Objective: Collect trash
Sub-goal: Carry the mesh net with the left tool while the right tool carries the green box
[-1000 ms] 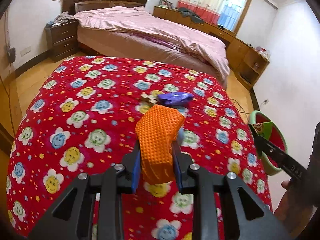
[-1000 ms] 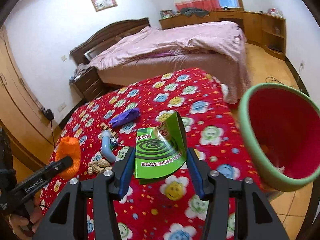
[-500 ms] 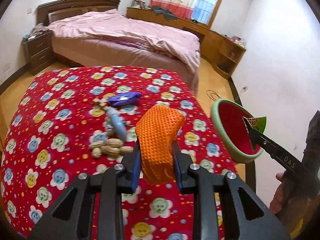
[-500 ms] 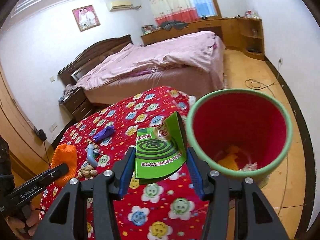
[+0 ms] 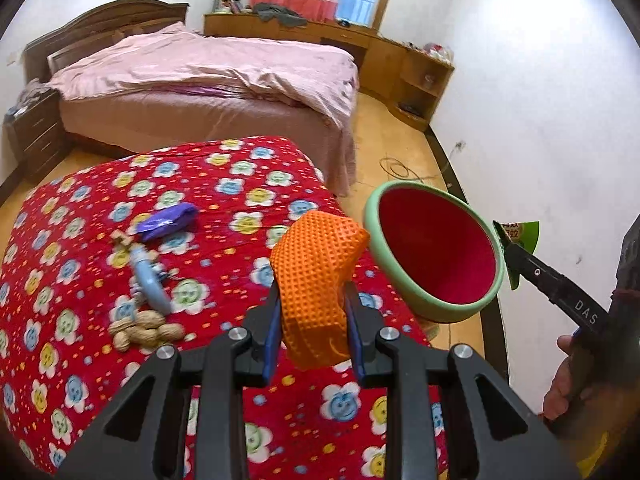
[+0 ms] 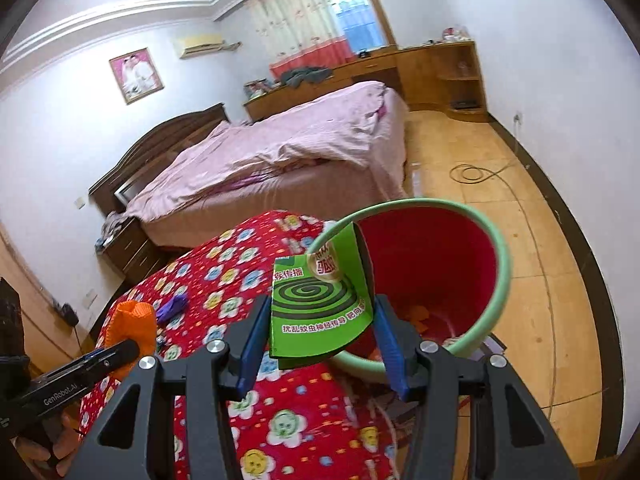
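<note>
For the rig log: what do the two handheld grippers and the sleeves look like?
Both the left gripper and right gripper are black angular frames with silver screws and blue finger pads. White lettering reads "GenRobot.AI" on the left and "DAS" on the right. Sleeves look dark.

The bin (image 6: pixel 496 256) mouth at right centre of the right wrist view is open, though a green box (image 6: pixel 320 312) overlaps its near rim. At left centre of the left view, peanuts (image 5: pixel 144 332), a tube (image 5: pixel 150 284) and a wrapper (image 5: pixel 168 222) clutter the blanket (image 5: pixel 80 360).
</note>
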Demonstrator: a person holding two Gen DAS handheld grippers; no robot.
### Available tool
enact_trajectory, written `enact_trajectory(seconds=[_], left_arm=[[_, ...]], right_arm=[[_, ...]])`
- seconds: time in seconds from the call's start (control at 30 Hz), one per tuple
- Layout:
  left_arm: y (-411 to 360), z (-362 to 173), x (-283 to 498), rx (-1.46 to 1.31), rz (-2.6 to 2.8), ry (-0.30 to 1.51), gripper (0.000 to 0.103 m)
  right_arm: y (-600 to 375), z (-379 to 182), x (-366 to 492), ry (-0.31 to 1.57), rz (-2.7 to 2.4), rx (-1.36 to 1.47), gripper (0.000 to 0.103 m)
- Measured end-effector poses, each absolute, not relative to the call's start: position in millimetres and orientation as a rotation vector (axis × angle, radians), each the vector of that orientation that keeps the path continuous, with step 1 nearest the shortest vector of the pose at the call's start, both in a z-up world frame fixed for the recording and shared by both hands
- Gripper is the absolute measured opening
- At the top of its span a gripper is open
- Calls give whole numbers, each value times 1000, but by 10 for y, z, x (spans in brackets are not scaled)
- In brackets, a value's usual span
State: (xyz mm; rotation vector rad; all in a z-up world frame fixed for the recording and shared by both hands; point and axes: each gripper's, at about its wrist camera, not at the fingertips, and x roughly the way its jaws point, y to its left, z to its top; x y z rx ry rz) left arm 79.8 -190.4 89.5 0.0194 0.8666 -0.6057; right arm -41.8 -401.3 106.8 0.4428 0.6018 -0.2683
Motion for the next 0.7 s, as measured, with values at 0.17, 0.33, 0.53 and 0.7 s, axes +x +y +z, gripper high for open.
enact_trajectory(seconds=[0.17,0.33,0.53,0.7], left_arm=[[-2223,864,820,43,-649,873,28],[-2570,806,846,71,-689,885,28],[-2941,704,863,102,-735,899,28],[-3183,558,881,134,-757,917,28]], right_arm=[[-4273,1005,-471,599,-304,484,54],[-4440,932,-464,605,-318,505,54],[-4635,825,-425,615,-336,529,54],[-4731,751,-398,622,-334,537,54]])
